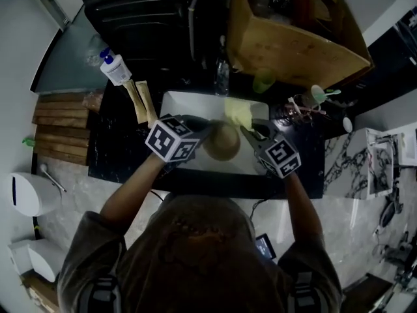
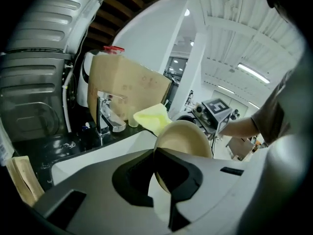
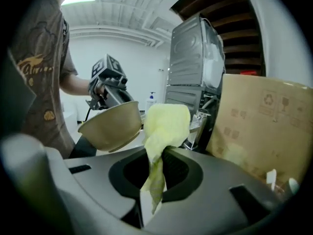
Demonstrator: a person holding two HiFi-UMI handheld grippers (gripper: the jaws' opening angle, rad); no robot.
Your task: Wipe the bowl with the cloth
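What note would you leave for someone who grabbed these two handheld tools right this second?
Left gripper: jaws shut on the rim of the bowl, holding it tilted over the sink.
Right gripper: jaws shut on the yellow cloth, which stands up right beside the bowl; I cannot tell if they touch.
Done: both things are in hand, over the sink.
Left: rub the cloth round the bowl. How much is already wiped does not show.
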